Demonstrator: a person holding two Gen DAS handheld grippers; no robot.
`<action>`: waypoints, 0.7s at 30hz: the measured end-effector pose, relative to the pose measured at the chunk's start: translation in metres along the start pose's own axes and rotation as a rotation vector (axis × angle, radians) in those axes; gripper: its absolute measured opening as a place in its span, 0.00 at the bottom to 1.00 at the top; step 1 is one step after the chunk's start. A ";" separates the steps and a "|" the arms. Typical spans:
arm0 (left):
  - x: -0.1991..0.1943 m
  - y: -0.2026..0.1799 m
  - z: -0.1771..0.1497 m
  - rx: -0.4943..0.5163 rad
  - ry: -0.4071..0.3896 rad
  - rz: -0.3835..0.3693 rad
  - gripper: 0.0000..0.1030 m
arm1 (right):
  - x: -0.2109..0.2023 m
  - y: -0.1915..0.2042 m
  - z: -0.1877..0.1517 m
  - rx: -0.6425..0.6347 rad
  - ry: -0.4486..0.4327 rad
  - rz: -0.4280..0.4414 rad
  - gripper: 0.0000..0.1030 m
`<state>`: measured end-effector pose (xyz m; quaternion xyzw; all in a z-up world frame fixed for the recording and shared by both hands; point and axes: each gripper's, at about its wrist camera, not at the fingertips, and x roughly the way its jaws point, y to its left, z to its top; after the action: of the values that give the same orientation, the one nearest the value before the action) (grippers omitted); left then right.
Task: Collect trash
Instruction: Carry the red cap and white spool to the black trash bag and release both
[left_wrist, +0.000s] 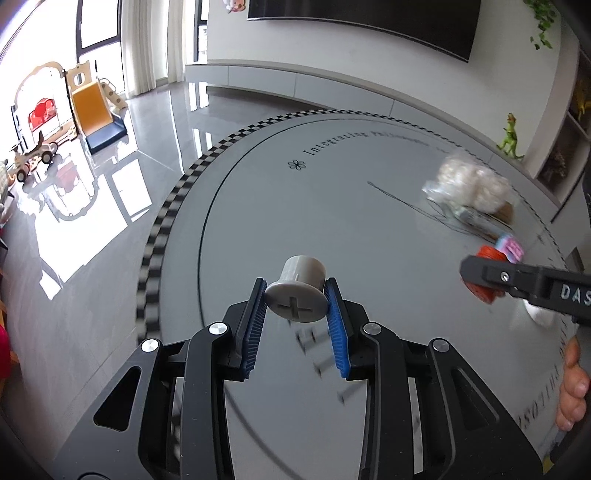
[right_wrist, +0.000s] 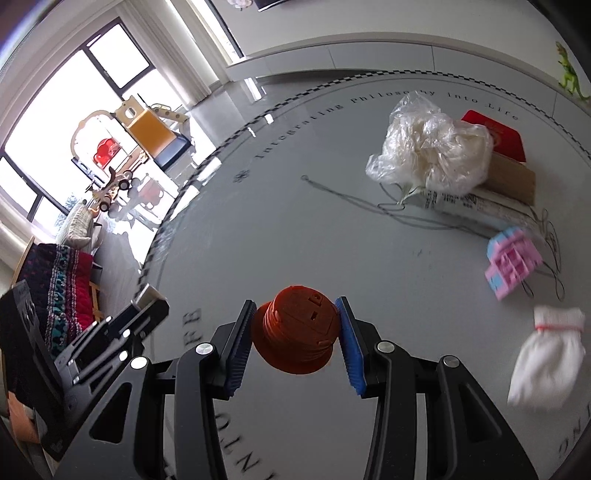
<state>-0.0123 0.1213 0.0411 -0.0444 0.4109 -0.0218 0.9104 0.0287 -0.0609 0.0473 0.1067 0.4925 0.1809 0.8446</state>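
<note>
My left gripper is shut on a grey plastic screw-shaped piece, cross-slotted head toward the camera, held above the round grey table. In the right wrist view my right gripper is shut on an orange ridged screw-shaped piece, also lifted off the table. That right gripper shows at the right edge of the left wrist view with the orange piece in it. A crumpled clear plastic bag lies at the far right of the table.
A red card and cardboard box, a printed paper strip, a pink and blue block toy, thin string loops and a white cloth pouch lie on the right side. A person's fingers show at right. The left gripper's body is at lower left.
</note>
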 end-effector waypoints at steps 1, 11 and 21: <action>-0.009 0.000 -0.006 -0.003 -0.004 -0.001 0.31 | -0.004 0.003 -0.004 -0.005 -0.002 0.004 0.44; -0.068 0.000 -0.062 -0.012 -0.043 0.001 0.31 | -0.037 0.045 -0.052 -0.082 -0.002 0.052 0.44; -0.125 0.039 -0.152 -0.095 -0.051 0.052 0.31 | -0.044 0.118 -0.133 -0.233 0.070 0.128 0.44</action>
<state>-0.2094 0.1604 0.0305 -0.0773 0.3892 0.0224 0.9176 -0.1301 0.0287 0.0588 0.0328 0.4895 0.2939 0.8203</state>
